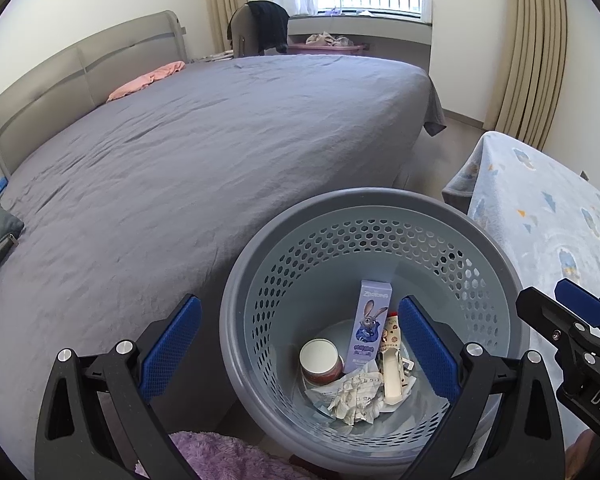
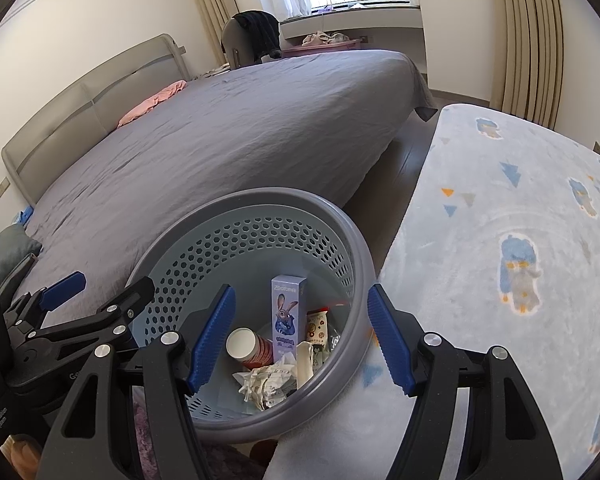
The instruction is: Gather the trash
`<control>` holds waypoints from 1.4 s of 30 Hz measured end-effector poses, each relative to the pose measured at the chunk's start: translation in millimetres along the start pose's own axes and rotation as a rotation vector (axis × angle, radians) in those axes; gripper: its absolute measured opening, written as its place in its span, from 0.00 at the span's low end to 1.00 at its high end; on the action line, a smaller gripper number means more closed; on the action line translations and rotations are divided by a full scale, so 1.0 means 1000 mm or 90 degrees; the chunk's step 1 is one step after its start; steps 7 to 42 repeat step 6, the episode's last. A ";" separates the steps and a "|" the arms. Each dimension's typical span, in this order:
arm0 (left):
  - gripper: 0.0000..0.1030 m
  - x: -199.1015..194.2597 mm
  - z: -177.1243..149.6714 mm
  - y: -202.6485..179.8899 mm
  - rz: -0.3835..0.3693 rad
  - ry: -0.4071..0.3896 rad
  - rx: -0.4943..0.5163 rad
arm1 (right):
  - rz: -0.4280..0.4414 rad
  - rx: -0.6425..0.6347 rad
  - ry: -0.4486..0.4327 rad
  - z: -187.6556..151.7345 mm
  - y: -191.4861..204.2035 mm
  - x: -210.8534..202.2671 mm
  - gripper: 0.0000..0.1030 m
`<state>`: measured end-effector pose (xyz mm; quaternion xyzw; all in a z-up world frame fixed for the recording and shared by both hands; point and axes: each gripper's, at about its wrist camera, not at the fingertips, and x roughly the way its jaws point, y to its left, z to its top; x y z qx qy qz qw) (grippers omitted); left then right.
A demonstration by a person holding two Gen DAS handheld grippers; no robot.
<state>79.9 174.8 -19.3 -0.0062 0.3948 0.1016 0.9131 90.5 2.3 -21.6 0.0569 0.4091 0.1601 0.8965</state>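
Observation:
A grey perforated trash basket (image 1: 260, 264) stands on the floor between the bed and a blanket-covered surface; it also shows in the right wrist view (image 2: 352, 240). Inside lie a purple rabbit-print box (image 1: 370, 326), a round white-lidded jar (image 1: 319, 360), crumpled paper (image 1: 358, 398) and a white wrapper (image 1: 392, 376). My left gripper (image 1: 300, 348) is open and empty above the basket's near rim. My right gripper (image 2: 302, 338) is open and empty over the basket's right side. The box (image 2: 286, 316), jar (image 2: 246, 346) and paper (image 2: 268, 384) show there too.
A large bed with a grey sheet (image 1: 200, 152) fills the left, with a pink cloth (image 1: 148, 80) near the headboard. A light blue patterned blanket (image 2: 520, 248) covers the surface to the right. A purple fluffy rug (image 1: 220, 456) lies by the basket.

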 end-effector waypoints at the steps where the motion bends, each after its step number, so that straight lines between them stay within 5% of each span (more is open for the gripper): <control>1: 0.94 0.000 0.000 0.000 0.001 0.001 -0.001 | 0.000 0.000 0.000 0.000 0.000 0.000 0.64; 42: 0.94 0.001 0.000 -0.001 0.003 0.002 -0.002 | 0.000 0.000 0.000 0.000 0.001 0.000 0.64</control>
